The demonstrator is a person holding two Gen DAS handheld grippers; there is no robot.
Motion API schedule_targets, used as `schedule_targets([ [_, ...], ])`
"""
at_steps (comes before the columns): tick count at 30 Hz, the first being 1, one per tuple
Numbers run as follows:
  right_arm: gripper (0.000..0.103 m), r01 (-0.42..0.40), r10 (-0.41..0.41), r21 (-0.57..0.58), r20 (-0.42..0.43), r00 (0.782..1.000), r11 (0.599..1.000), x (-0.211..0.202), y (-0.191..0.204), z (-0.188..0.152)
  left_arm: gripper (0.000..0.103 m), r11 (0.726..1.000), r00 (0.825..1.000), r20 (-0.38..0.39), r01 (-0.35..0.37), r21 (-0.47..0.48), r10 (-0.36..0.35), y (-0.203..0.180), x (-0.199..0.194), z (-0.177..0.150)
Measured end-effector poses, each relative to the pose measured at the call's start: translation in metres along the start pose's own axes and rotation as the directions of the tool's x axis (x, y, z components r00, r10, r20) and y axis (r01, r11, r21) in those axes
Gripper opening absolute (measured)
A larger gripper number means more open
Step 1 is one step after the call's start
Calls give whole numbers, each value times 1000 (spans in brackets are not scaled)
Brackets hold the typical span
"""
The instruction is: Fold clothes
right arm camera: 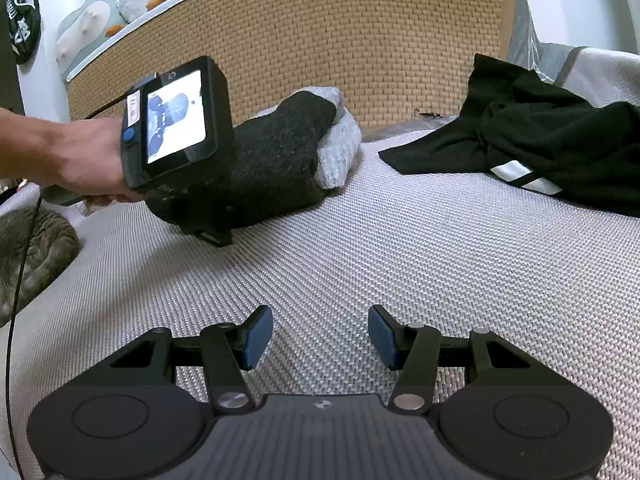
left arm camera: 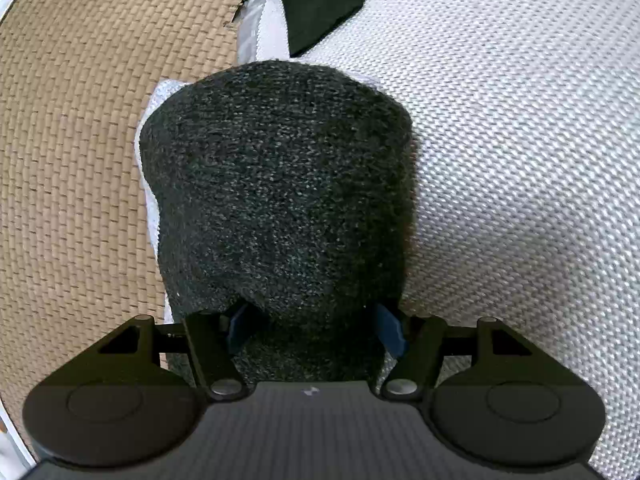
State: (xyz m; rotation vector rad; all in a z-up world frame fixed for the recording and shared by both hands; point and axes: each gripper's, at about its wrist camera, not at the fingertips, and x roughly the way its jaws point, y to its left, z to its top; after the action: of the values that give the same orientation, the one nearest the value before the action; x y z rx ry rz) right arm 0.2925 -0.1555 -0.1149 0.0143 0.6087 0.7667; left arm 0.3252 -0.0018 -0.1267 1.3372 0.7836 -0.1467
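On bed (right arm camera: 400, 240): left gripper (left arm camera: 312, 328) fingers clamp folded dark sweater (left arm camera: 276, 184); right gripper (right arm camera: 320, 336) fingers open, empty; black garment (right arm camera: 540, 136) crumpled, unfolded.

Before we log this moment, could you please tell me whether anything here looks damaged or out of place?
Yes: the tan woven mat has a small torn, frayed spot at its edge, beside the black garment. A cat also lies at the edge of the grey surface, near the left gripper's cable.
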Motion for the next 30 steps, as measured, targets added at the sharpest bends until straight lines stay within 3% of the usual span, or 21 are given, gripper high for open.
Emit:
schedule_targets([
  [17, 57, 0, 0, 7, 0, 1000, 1000, 1, -2, -2, 68, 1000, 999, -37, -8, 2, 8, 11, 13, 11],
  [30, 58, 4, -4, 1, 1, 1000, 1000, 1, -1, -2, 70, 1000, 1000, -24, -11, 9, 12, 11, 17, 5],
])
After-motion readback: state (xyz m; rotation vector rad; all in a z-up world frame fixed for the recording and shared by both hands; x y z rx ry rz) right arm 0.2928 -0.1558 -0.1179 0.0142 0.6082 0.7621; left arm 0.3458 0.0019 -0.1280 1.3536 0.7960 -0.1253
